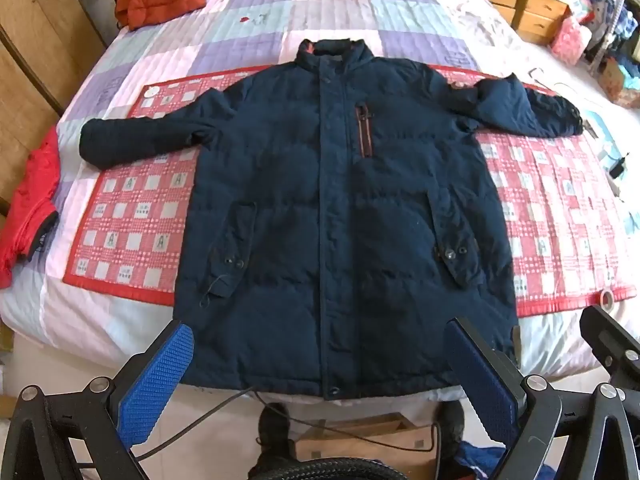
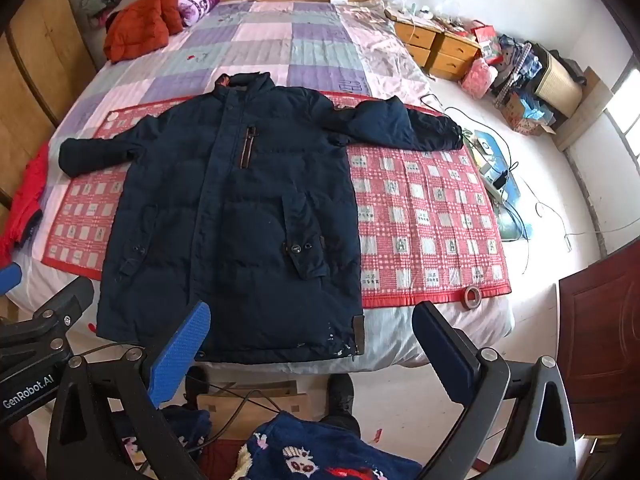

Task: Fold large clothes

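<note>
**A:** Where is the coat?

**B:** The navy padded jacket (image 1: pixel 332 208) lies flat and face up on the bed (image 1: pixel 120 320), zipped, collar at the far end and hem at the near edge. Its body rests on a red checked mat (image 1: pixel 132 216) spread over the patchwork quilt (image 1: pixel 260 12). The left sleeve stretches straight out to the left; the right sleeve reaches right, with a fold of fabric bunched up near the shoulder.

**A:** And the tools?

**B:** The left hand-held gripper (image 1: pixel 320 376) hangs over the near hem with its blue pads spread wide, nothing between them but air, not touching the cloth. The right hand-held gripper (image 2: pixel 312 344) hangs just as wide over the jacket's near right corner, also holding nothing.

**A:** Anything else on the bed?

**B:** A roll of tape (image 2: pixel 473 297) sits on the mat's near right edge, just beside the jacket's right side. An orange puffy jacket (image 2: pixel 140 20) is heaped at the far left corner, and a red garment (image 1: pixel 28 200) drapes over the left edge. Wooden drawers (image 2: pixel 436 48) stand far right on the floor.
</note>
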`<state>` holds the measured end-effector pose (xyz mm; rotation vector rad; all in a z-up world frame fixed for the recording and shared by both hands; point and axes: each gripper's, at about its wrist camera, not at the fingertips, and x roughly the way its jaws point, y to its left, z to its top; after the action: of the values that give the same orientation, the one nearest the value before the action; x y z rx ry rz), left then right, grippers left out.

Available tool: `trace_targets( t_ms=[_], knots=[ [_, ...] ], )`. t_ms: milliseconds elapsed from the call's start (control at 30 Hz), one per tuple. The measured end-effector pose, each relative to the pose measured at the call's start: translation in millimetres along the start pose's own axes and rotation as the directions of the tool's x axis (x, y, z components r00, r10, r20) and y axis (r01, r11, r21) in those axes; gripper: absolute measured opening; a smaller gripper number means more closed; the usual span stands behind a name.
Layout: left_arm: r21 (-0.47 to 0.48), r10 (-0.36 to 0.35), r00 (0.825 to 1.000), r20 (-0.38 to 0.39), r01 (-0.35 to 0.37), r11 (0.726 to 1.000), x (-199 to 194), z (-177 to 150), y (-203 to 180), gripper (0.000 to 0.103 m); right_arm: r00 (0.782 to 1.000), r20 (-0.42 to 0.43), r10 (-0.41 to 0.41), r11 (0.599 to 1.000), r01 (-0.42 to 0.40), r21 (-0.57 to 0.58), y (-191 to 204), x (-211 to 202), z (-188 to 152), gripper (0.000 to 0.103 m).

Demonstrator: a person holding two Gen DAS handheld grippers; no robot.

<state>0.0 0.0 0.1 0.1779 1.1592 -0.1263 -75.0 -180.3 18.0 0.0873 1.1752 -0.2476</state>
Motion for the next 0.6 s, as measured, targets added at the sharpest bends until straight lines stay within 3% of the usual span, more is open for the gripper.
trace_targets(
  t_ms=[600],
  knots=[
    [-0.004, -0.011, 1.0, 0.005, 0.011, 1.0, 0.5, 8.8, -10.7, 0.102, 1.0, -0.001, 0.001, 1.0, -0.001, 0.002, 0.7, -2.7, -5.0, 0.103]
  ],
)
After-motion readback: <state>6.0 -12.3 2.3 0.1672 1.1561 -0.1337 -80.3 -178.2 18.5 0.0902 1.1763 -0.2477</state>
